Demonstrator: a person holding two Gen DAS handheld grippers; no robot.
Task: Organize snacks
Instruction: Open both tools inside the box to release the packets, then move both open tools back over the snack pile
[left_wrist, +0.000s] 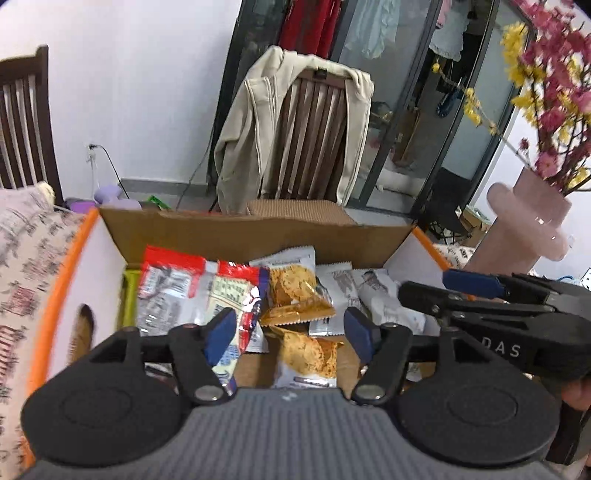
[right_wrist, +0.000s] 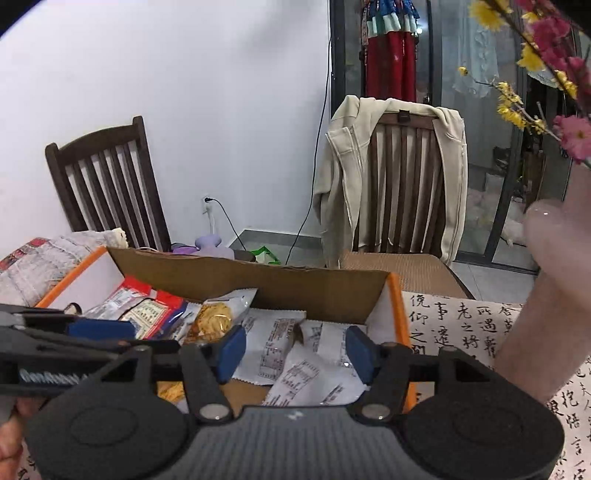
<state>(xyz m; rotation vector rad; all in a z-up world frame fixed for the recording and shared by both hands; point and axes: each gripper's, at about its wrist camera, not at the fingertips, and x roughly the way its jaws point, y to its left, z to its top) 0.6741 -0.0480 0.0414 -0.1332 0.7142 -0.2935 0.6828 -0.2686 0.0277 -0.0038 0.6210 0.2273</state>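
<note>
Cardboard box with orange-edged flaps open on calligraphy-print tablecloth, snacks piled inside. Left gripper above box, blue-padded fingers spread wide, holding nothing. Right gripper likewise spread, empty, over box's right half. Red-and-white snack packets at left end; orange-printed cracker packs mid-box; white printed sachets at right end. Pink vase with flowers just right of box. Beige jacket on wooden chair behind.

The red packet is blurred, its print unreadable; the vase is cut off by the edge.
</note>
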